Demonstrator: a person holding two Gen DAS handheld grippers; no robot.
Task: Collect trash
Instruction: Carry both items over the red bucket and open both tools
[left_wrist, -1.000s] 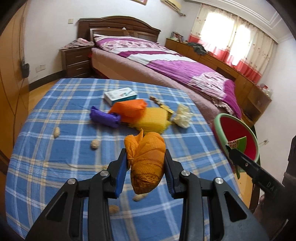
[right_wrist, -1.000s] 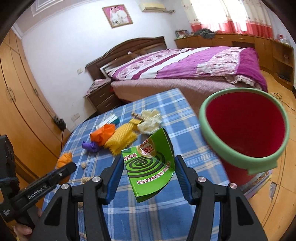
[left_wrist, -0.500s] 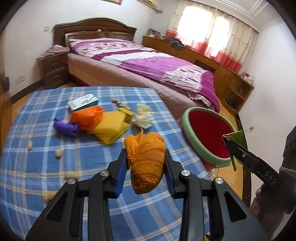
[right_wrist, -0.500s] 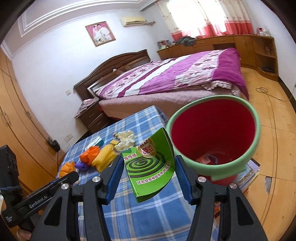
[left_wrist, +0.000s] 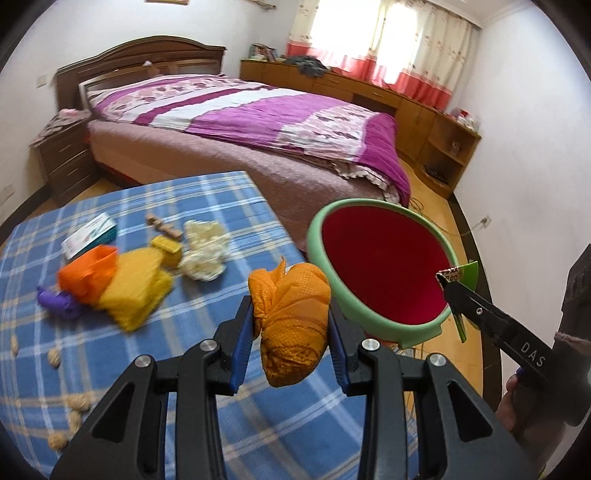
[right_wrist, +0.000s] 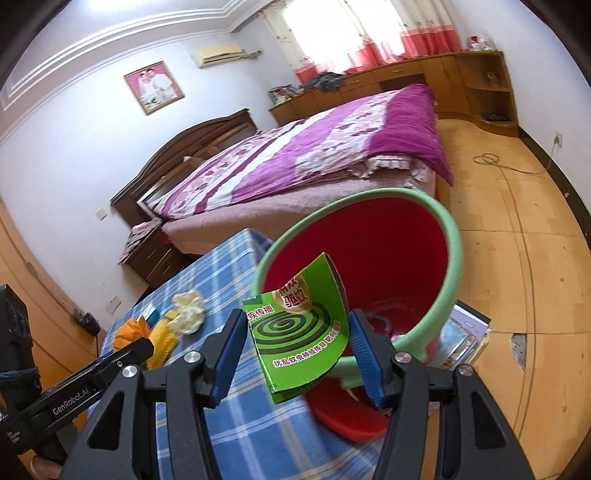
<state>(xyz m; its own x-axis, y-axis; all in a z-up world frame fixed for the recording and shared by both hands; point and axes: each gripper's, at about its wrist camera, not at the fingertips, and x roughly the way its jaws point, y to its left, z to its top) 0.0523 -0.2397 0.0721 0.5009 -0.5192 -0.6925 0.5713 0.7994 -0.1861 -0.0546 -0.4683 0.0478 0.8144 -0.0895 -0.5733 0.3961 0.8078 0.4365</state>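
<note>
My left tongs (left_wrist: 291, 325) clench the orange wad (left_wrist: 290, 317) above the checked counter (left_wrist: 229, 206), my right tongs (right_wrist: 297, 347) clench the green carton (right_wrist: 299, 332) before the red bin (right_wrist: 369, 258), scraps (left_wrist: 129, 288) behind.

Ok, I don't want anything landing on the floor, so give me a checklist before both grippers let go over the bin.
1. Left gripper clamps the orange bundle: ok.
2. Right gripper clamps the green carton: ok.
3. Red bin mouth open, room inside: ok.
4. Carton over the bin mouth: cannot tell.
5. Bundle over the bin mouth: not ok, it hangs above the checked tablecloth.
6. Grippers apart from each other: ok.
</note>
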